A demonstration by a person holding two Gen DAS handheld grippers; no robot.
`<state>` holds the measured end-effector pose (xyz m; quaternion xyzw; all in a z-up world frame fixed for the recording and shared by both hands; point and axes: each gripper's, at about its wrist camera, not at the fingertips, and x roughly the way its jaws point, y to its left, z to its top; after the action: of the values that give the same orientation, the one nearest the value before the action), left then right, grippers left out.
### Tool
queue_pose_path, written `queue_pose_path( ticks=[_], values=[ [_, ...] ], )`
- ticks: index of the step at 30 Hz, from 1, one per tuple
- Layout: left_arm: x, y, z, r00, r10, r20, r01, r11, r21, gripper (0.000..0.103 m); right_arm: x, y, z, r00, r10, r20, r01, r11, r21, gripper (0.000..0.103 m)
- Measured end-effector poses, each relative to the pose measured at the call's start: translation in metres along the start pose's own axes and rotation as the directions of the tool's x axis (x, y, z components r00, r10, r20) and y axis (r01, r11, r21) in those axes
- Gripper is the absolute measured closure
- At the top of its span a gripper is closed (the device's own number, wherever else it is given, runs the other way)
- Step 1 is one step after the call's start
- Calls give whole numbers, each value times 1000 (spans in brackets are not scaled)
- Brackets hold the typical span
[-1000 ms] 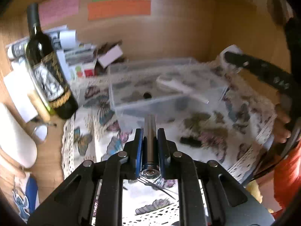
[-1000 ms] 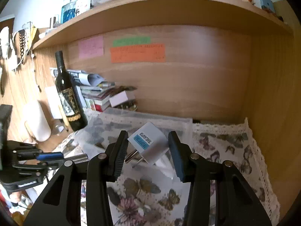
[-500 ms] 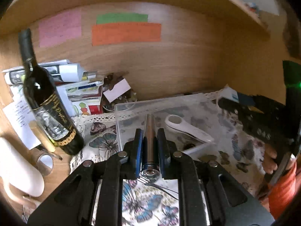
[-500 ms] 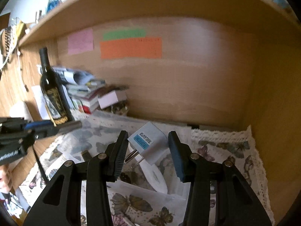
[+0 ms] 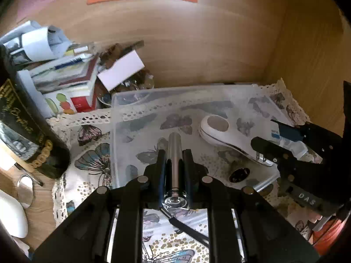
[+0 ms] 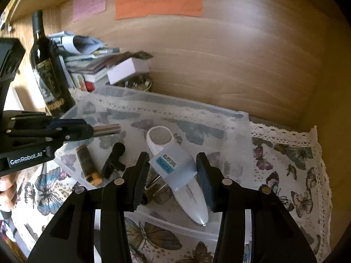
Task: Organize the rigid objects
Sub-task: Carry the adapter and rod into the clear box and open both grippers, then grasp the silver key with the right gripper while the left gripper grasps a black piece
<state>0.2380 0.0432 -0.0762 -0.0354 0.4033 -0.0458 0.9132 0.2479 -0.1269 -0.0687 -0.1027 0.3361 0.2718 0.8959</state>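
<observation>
My left gripper [image 5: 174, 153] is shut on a slim metal flashlight [image 5: 174, 151] and holds it over the clear plastic bin [image 5: 122, 100]; it also shows in the right wrist view [image 6: 87, 130], with the flashlight [image 6: 107, 129] sticking out. My right gripper [image 6: 173, 171] is shut on a white travel adapter [image 6: 173, 166] with a blue label, above the bin [image 6: 219, 109]. Inside the bin lie a white handheld device [image 6: 190, 197], a dark battery-like cylinder [image 6: 87, 162] and a small black piece [image 6: 114, 160]. In the left wrist view the right gripper [image 5: 285, 144] is at the bin's right.
A dark wine bottle [image 6: 47, 65] stands left of the bin, next to a pile of papers and boxes [image 5: 65, 74]. A butterfly-print cloth [image 6: 285, 175] covers the desk. Wooden walls [image 6: 241, 54] close the back and right. Coloured notes [image 6: 158, 2] hang on the back wall.
Both grippers have moved forward and down over the bin, each keeping its hold. The bin and its contents now fill the middle of both views.
</observation>
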Motion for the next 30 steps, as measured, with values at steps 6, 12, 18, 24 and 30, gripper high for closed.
queue_pose_path(
  ticks=[6,12,18,24,30],
  values=[
    [1,-7,-4,1000,2,-3,-2,1000,30,86,1,1,1,1000,-11,-6,11,1000,-3,62],
    [-22,-18,-10,998,11,58,-15,997,72,59,-22,0,1,999,-7,46,7,1000,9,56],
    [-55,-26,-20,992,16,127,-28,995,93,36,-62,2,-5,992,-1,124,0,1000,9,49],
    [-80,-36,-41,987,15,161,-35,992,122,9,-92,3,-23,986,-8,164,9,1000,-9,45],
    [-73,-43,-69,996,-9,85,-1,993,120,6,-99,2,-52,991,-9,131,9,1000,3,45]
  ],
)
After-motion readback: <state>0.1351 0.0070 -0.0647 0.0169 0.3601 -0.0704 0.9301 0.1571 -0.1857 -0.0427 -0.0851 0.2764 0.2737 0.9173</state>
